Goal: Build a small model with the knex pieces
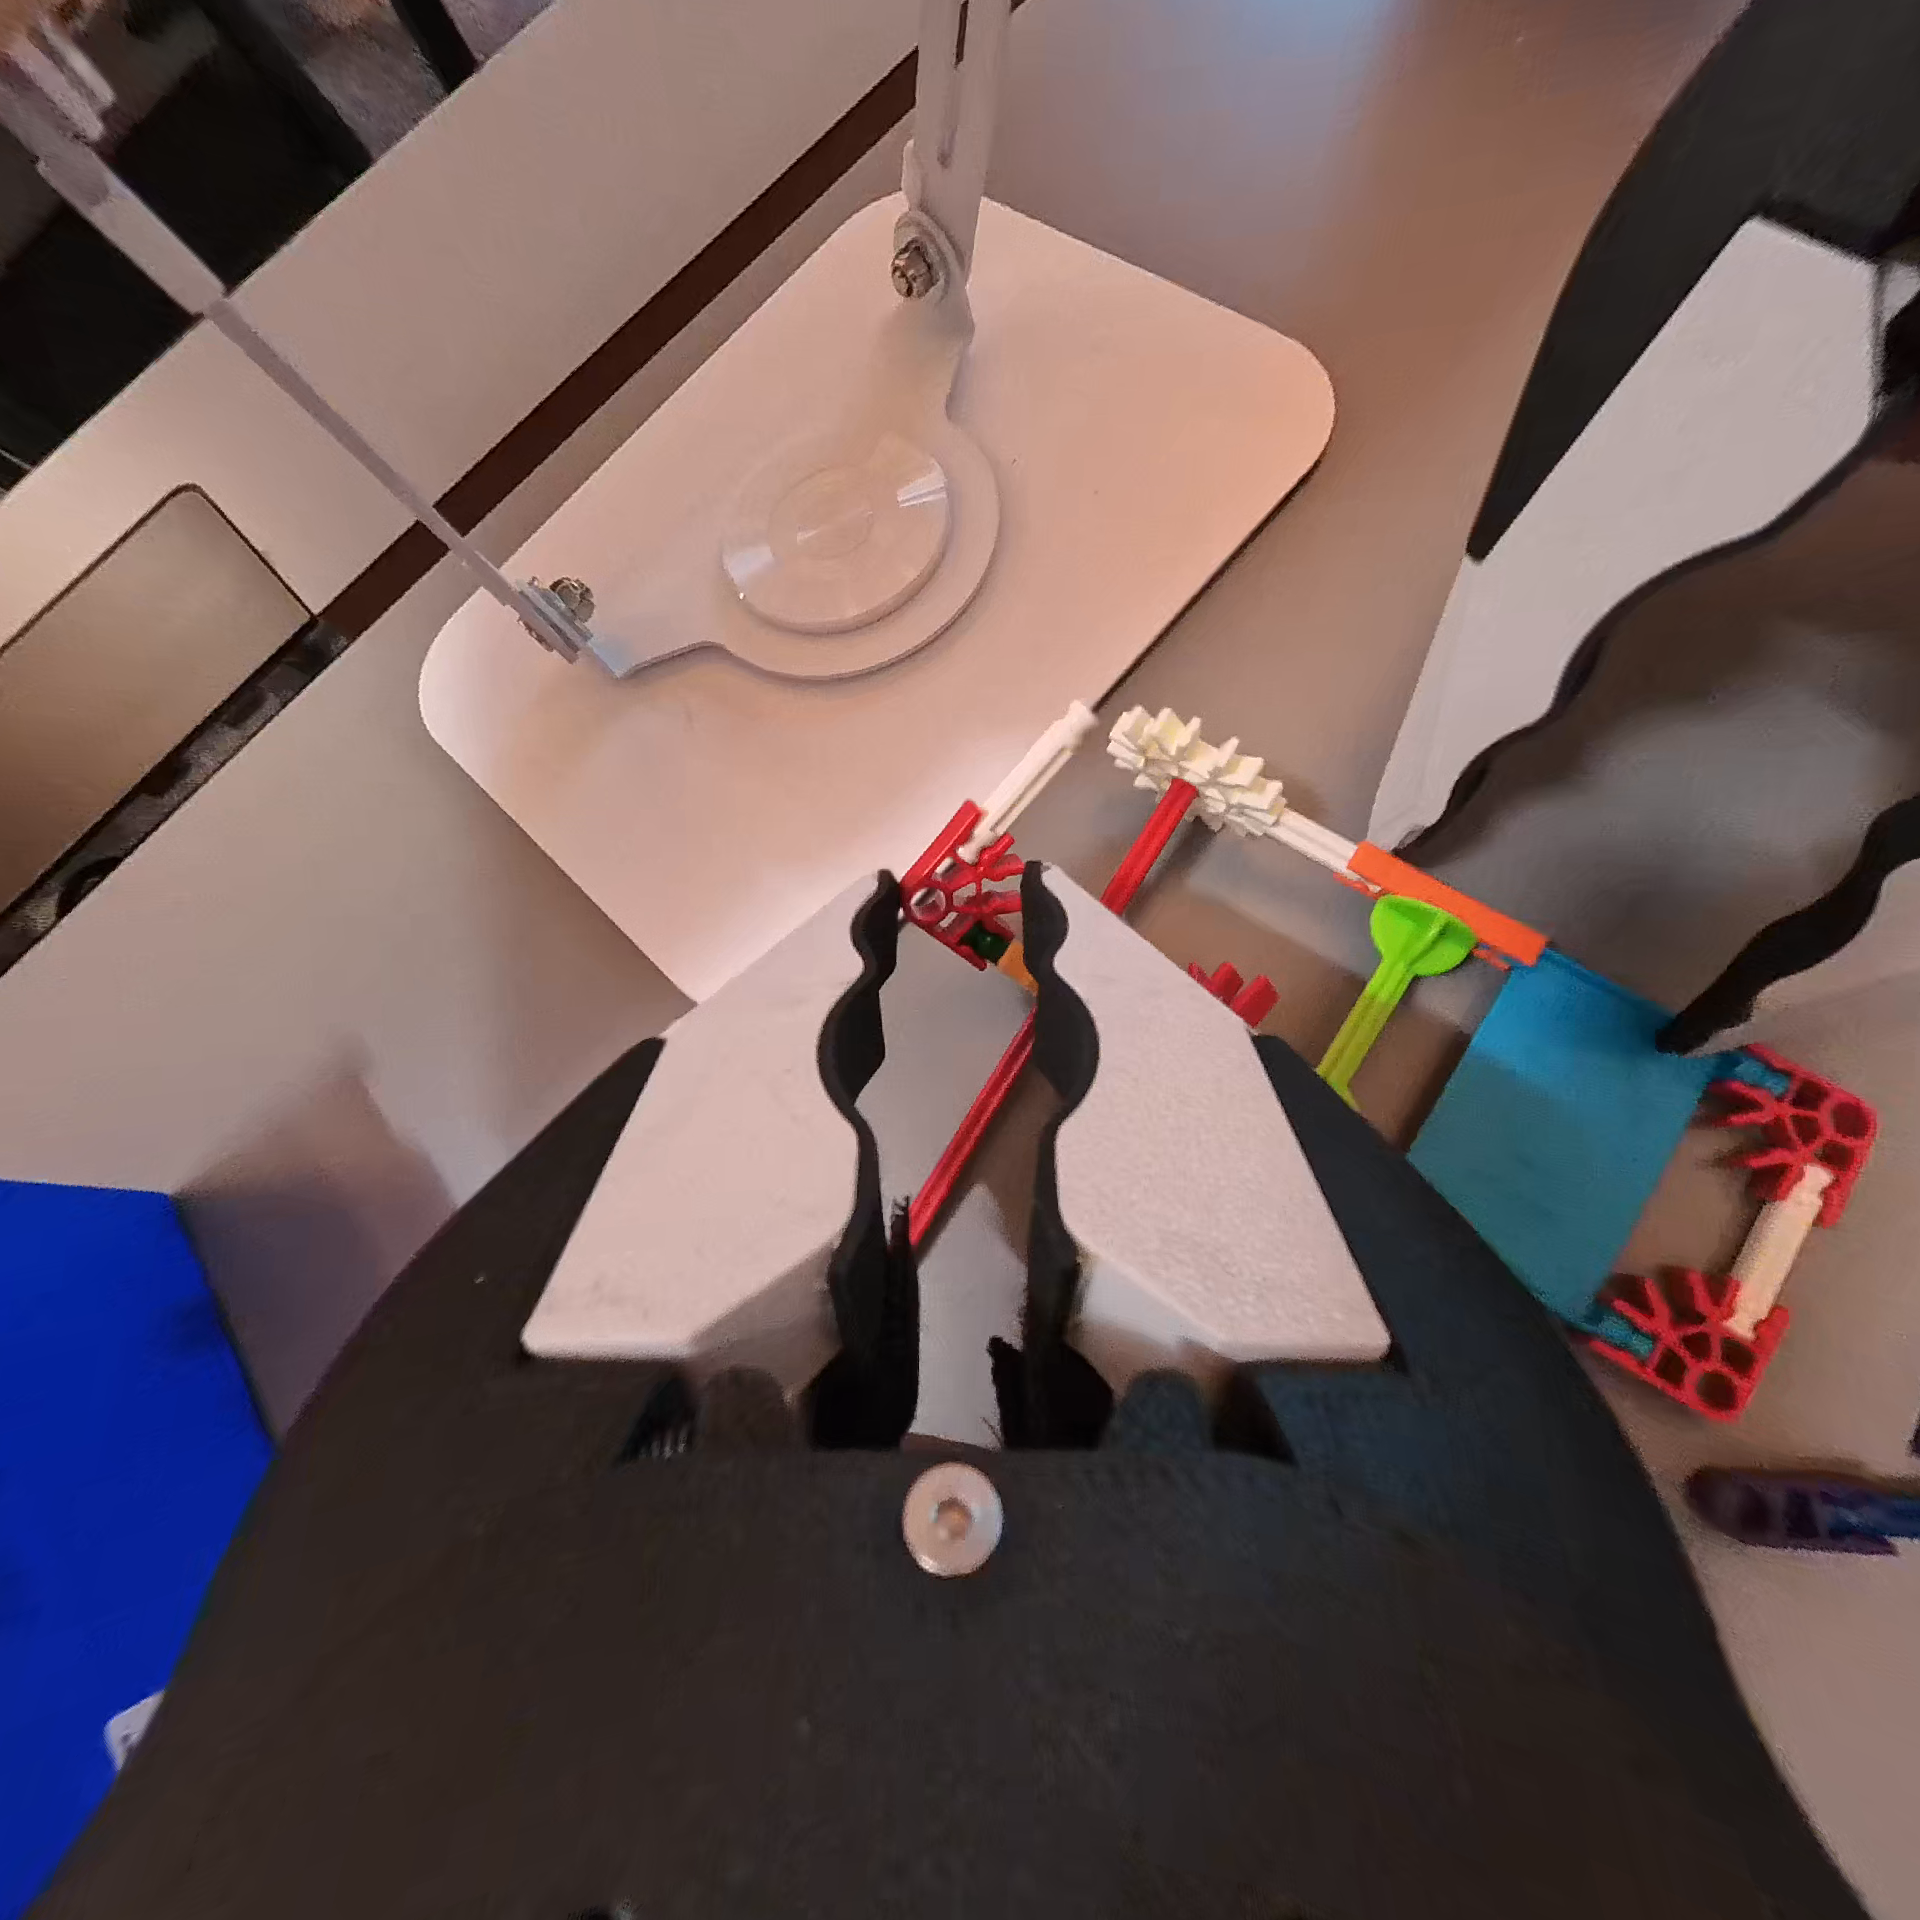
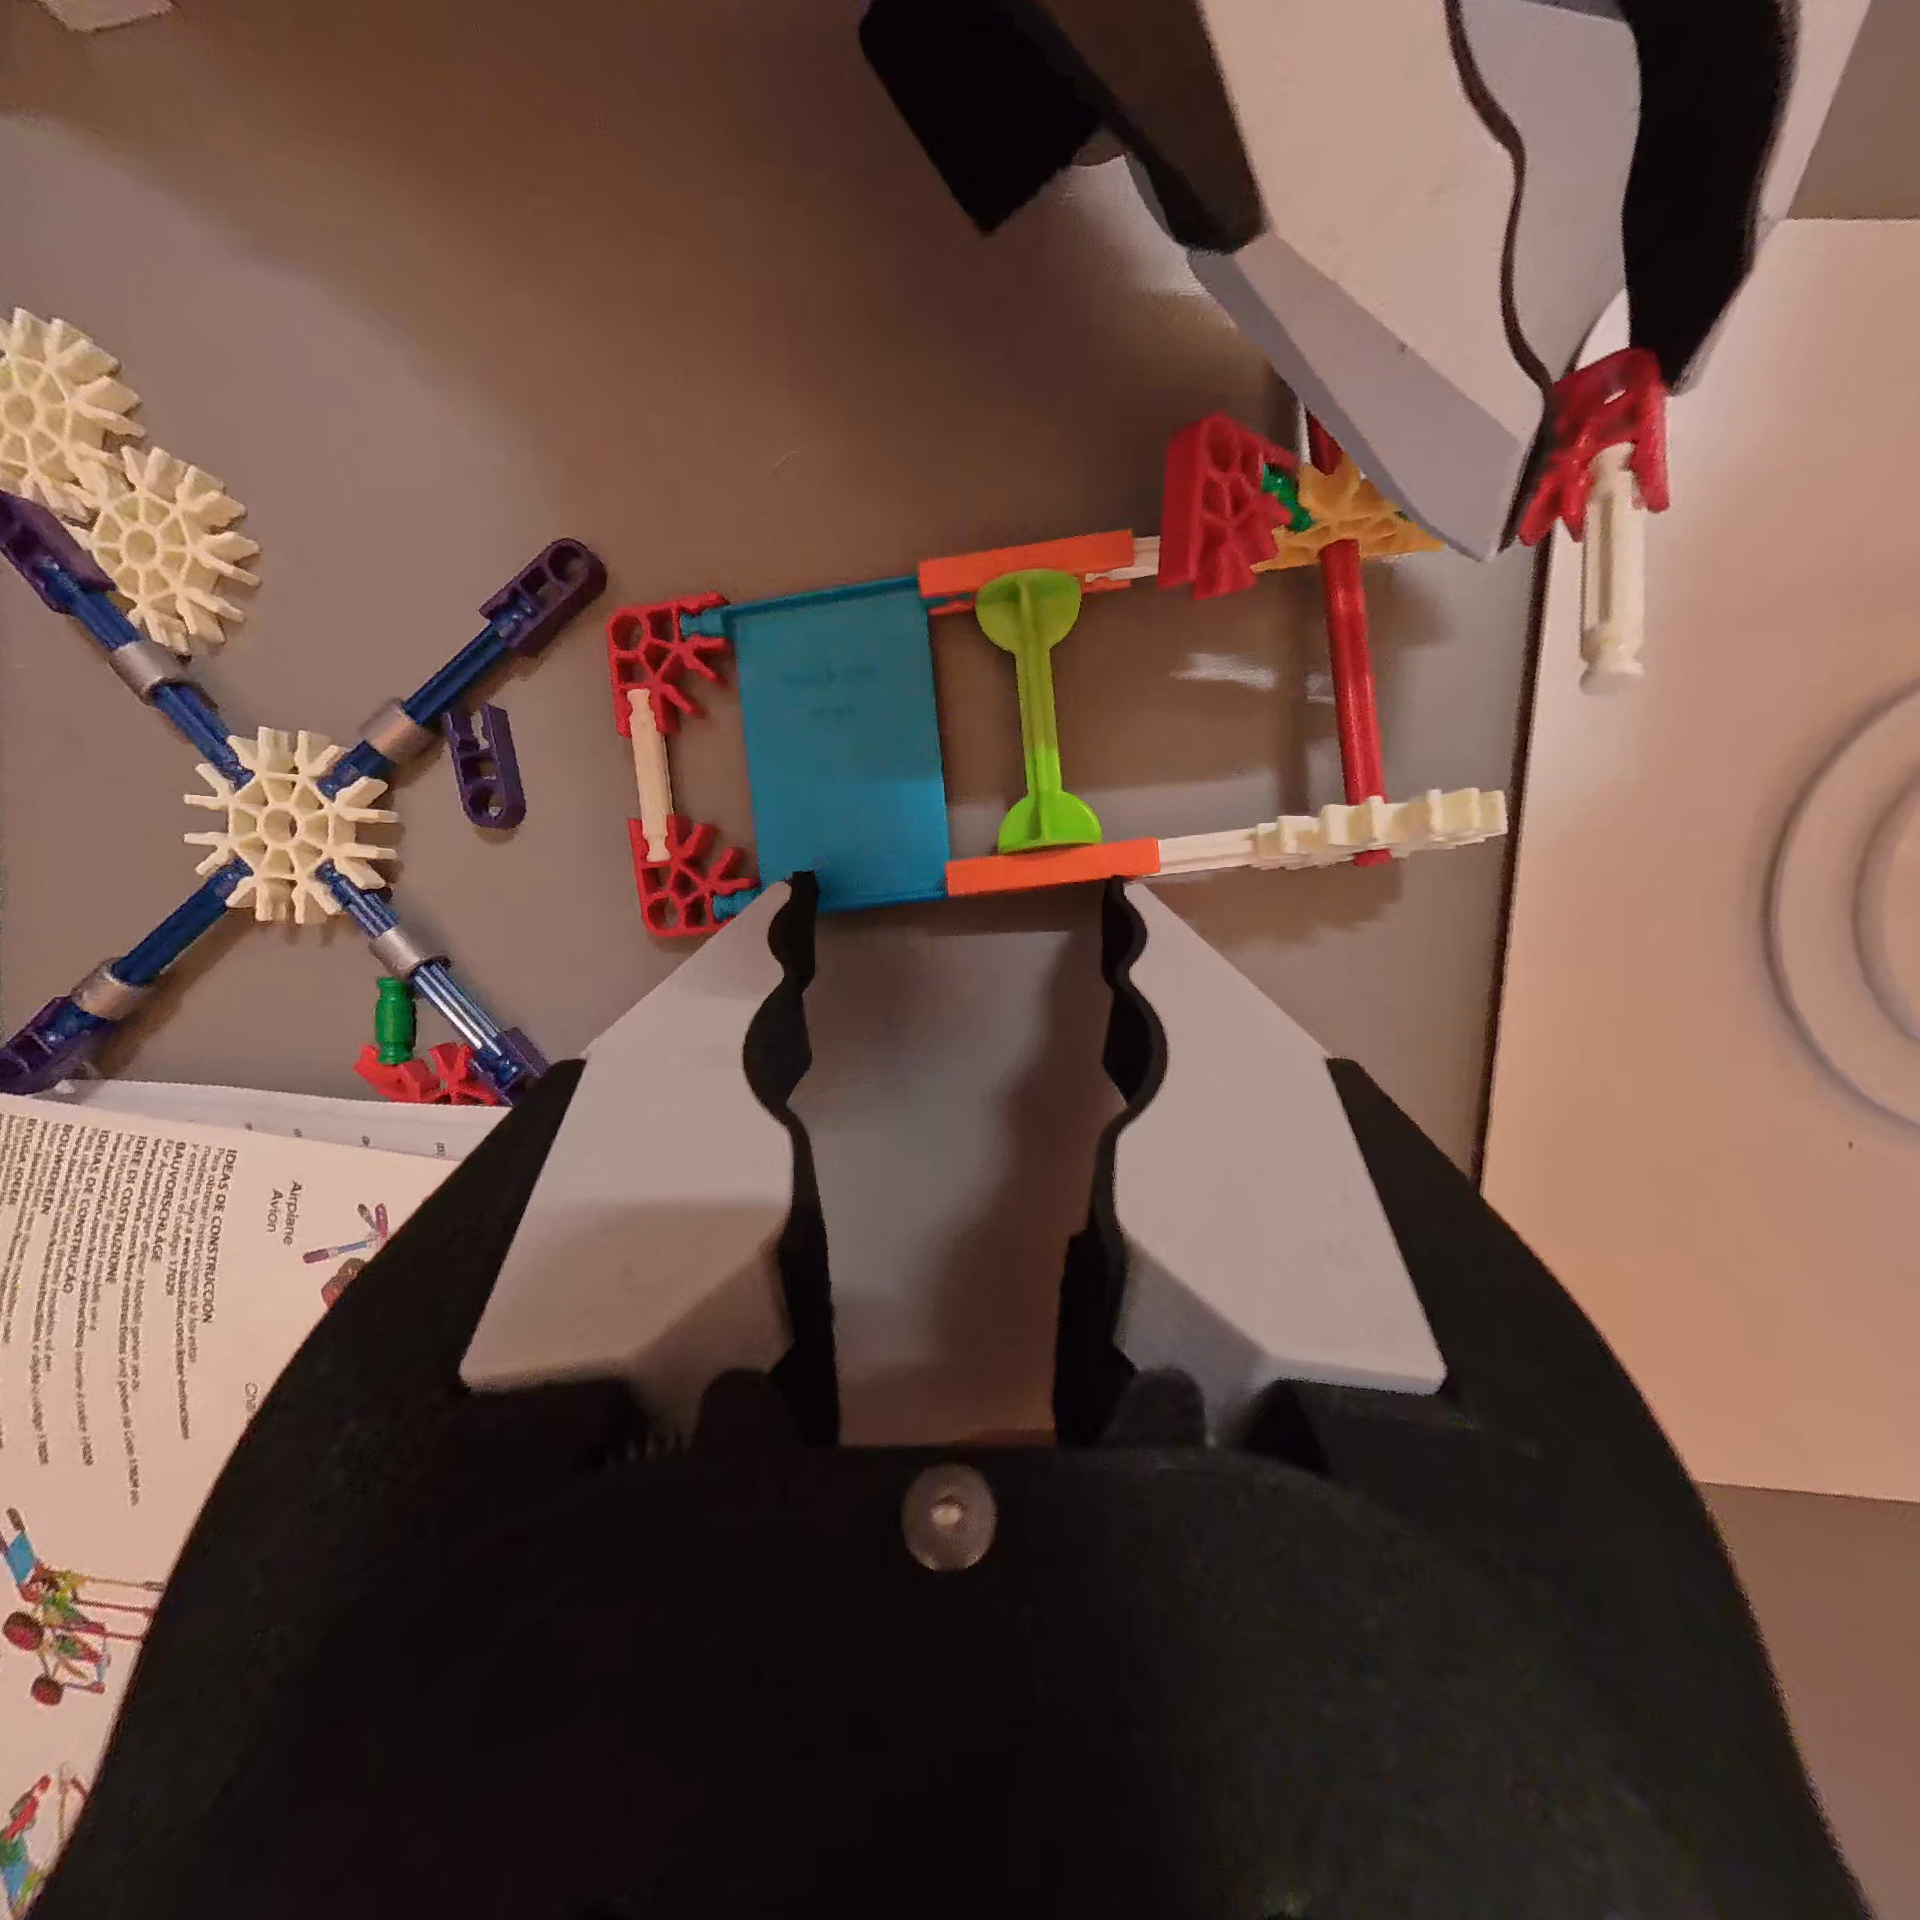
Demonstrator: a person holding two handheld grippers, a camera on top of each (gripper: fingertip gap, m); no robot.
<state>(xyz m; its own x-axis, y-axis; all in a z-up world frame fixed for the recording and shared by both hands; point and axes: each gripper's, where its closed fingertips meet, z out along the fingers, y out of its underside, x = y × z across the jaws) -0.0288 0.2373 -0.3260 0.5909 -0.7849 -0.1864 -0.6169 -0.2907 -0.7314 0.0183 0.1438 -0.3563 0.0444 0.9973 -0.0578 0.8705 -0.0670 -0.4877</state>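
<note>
My left gripper (image 1: 961, 899) is shut on a small red connector (image 1: 948, 885) with a white rod (image 1: 1039, 769) sticking out of it. It holds them just above the far corner of a toy frame. The frame lies flat on the table, with a blue panel (image 2: 847, 743), orange bars, a green rod (image 2: 1036, 717), a red rod (image 2: 1351, 665) and white gear connectors (image 2: 1382, 821). My right gripper (image 2: 956, 899) is open and empty at the frame's near edge, its left fingertip at the blue panel. The left gripper (image 2: 1605, 416) also shows top right in the right wrist view.
A white lamp-like stand with a flat base (image 1: 1091, 416) sits beyond the frame. An X of blue rods with white snowflake connectors (image 2: 281, 821) and purple pieces lies to the left. An open instruction booklet (image 2: 156, 1299) lies at the near left. A blue object (image 1: 83, 1455) is beside my left gripper.
</note>
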